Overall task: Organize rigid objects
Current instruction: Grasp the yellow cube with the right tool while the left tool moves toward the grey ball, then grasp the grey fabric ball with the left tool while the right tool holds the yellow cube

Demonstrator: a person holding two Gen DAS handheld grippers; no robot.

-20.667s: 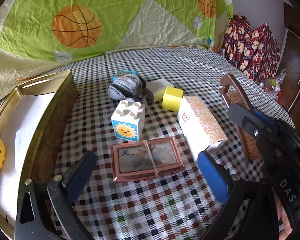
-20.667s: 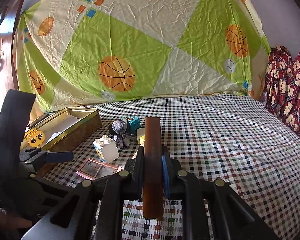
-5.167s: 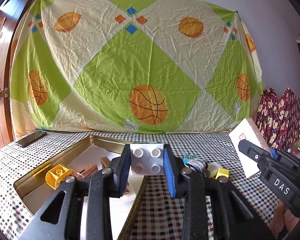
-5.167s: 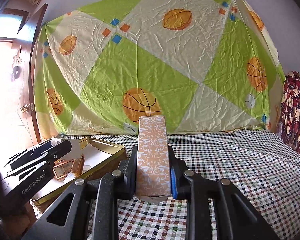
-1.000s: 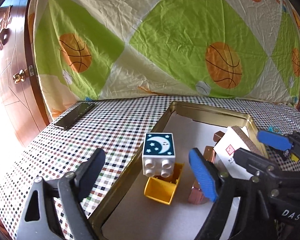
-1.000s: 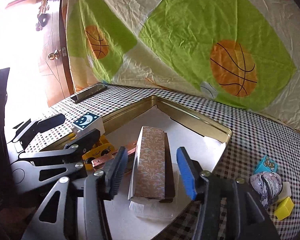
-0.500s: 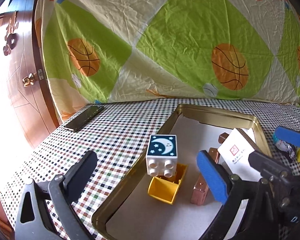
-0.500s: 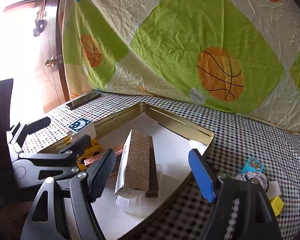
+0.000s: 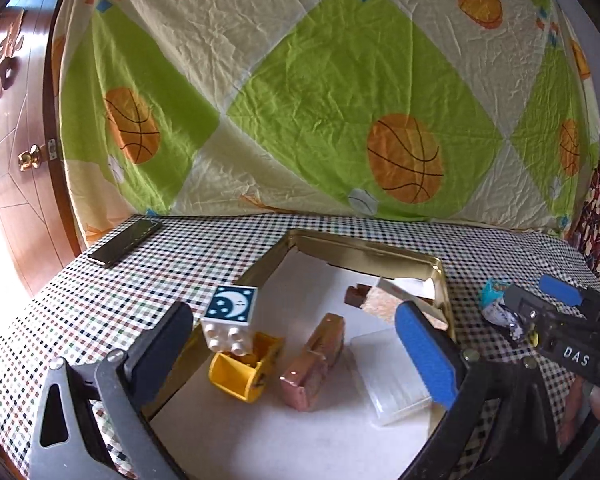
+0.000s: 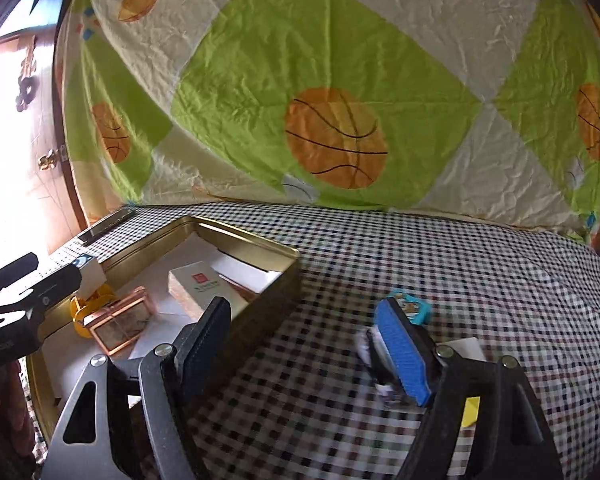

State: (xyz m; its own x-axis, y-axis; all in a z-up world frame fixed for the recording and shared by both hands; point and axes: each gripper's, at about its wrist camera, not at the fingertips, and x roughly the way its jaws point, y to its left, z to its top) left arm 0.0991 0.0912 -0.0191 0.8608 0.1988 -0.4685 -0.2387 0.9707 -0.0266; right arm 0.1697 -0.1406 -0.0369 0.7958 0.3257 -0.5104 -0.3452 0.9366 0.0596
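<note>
A gold tin tray [image 9: 440, 280] lined with white paper holds a white moon block [image 9: 230, 312] leaning on a yellow block [image 9: 244, 372]. Beside them in the tray are a copper frame [image 9: 314, 360], a clear plastic box [image 9: 396, 376] and a patterned box [image 10: 200, 284]. My left gripper [image 9: 292, 316] hangs open over the tray, holding nothing. My right gripper [image 10: 304, 320] is open over the checked cloth, right of the tray, also holding nothing. On the cloth near its right finger lie a small blue block [image 10: 412, 310], a grey wrapped object [image 9: 500, 316], a white piece [image 10: 468, 346] and a yellow cube [image 10: 470, 410].
A dark phone [image 9: 124, 240] lies on the checked cloth [image 10: 460, 272] left of the tray. A basketball-print sheet [image 9: 320, 100] hangs behind the table, and a wooden door [image 9: 16, 184] stands at the left. The tray's raised rim separates its contents from the cloth.
My left gripper drew back and up from the moon block, its jaws widening. My right gripper left the patterned box in the tray and swung right, out over the cloth.
</note>
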